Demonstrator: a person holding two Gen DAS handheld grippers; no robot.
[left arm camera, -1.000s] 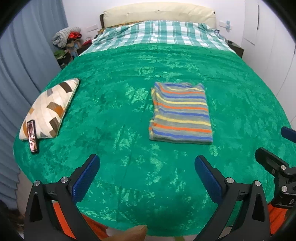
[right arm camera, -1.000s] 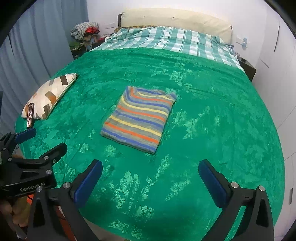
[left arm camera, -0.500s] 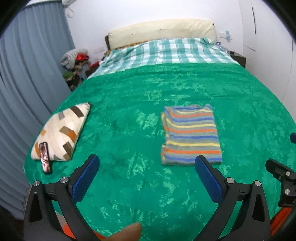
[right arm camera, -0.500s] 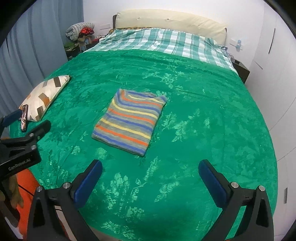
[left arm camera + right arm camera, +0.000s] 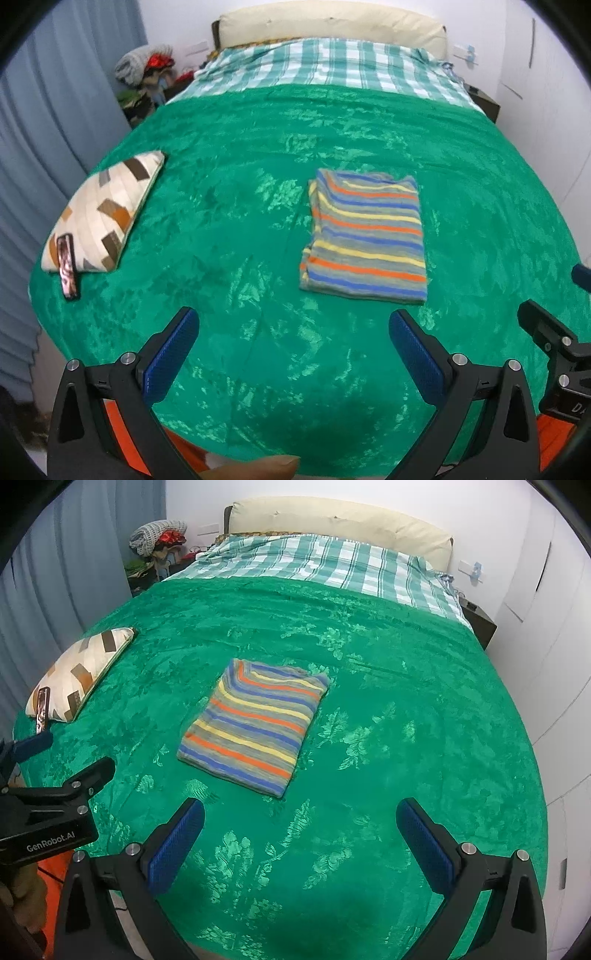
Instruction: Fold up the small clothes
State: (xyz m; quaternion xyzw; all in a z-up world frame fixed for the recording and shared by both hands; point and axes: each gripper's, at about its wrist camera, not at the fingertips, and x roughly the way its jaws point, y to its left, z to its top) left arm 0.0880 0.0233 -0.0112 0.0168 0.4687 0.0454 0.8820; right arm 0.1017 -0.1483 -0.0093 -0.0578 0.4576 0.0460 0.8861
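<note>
A striped garment (image 5: 365,236) (image 5: 255,725), folded into a neat rectangle, lies flat in the middle of the green bedspread (image 5: 229,229) (image 5: 406,709). My left gripper (image 5: 293,326) hovers open near the foot of the bed, well short of the garment, with nothing between its blue pads. My right gripper (image 5: 303,816) is open too, empty, and also back from the garment's near edge. In the right wrist view the left gripper (image 5: 55,753) shows at the left edge.
A patterned cushion (image 5: 103,212) (image 5: 79,672) lies at the bed's left edge with a phone (image 5: 67,267) leaning on it. Checked sheet (image 5: 332,64) and cream headboard (image 5: 332,18) are at the far end. Blue curtain (image 5: 55,110) left, white cupboards (image 5: 546,627) right.
Both grippers have stayed open and empty back from the bed; the left view tipped up and then back down. The folded garment has not moved.
</note>
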